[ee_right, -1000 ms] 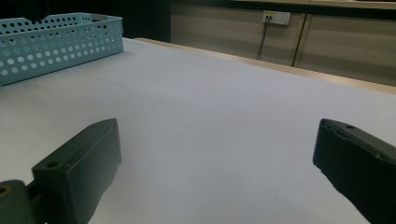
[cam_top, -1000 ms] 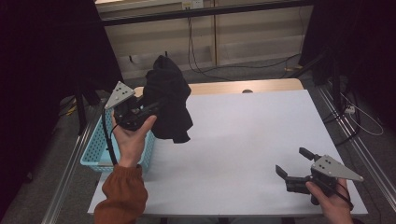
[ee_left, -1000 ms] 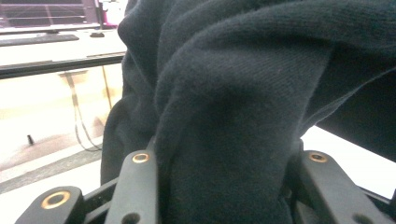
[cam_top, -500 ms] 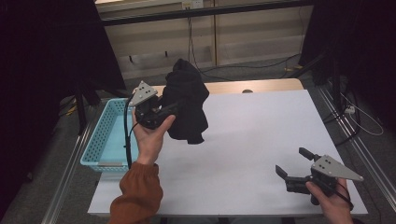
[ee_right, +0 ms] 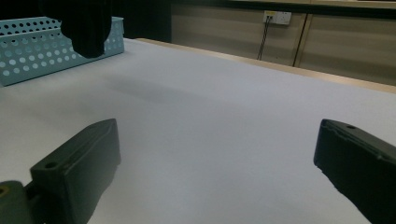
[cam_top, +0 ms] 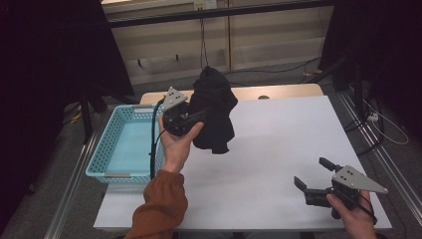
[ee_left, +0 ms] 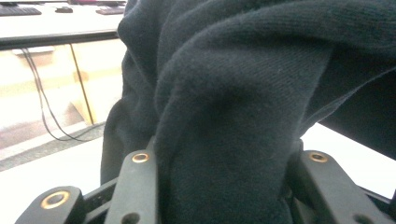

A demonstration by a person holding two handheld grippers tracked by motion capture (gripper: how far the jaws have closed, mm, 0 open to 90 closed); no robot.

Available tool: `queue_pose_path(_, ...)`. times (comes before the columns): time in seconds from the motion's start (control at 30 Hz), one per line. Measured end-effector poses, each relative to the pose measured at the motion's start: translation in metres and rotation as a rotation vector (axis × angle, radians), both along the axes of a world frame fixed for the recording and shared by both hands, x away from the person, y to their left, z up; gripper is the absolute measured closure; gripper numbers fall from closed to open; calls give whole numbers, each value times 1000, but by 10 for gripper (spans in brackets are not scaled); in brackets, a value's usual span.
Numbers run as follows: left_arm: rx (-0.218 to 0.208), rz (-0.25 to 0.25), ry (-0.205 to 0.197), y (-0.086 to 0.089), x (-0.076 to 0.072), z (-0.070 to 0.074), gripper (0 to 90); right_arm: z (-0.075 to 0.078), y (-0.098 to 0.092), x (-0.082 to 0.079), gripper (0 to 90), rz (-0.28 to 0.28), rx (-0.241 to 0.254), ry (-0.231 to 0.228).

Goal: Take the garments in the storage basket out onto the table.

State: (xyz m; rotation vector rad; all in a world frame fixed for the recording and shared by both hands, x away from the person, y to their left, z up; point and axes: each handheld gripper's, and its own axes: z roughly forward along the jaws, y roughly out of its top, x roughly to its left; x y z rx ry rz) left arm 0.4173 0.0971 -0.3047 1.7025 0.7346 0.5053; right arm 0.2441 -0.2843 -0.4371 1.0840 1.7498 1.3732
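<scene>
Left tool (cam_top: 199, 117) is gripping a bunched black garment (cam_top: 213, 112), jaws clamping a thick fold, and is holding it up in the air over the table's (cam_top: 278, 149) far-left part, just right of the blue basket (cam_top: 124, 144). Right tool (cam_top: 311, 174) is sitting at the near right, jaws wide apart, gripping nothing.

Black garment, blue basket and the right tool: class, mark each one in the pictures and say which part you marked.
black garment (cam_top: 214, 112): high view, middle of the hanging cloth.
blue basket (cam_top: 102, 148): high view, perforated left wall.
right tool (cam_top: 313, 174): high view, gap midway between its open jaw tips.
</scene>
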Motion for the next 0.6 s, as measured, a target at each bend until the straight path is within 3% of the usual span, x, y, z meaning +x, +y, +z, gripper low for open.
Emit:
queue_pose_path(0.17, 20, -16, 7, -8, 1, -8, 579, 0, 0, 0, 4, 2, 0, 1)
queue_pose_path(0.6, 67, -27, 83, -32, 11, -41, 578, 0, 0, 0, 3, 4, -2, 5)
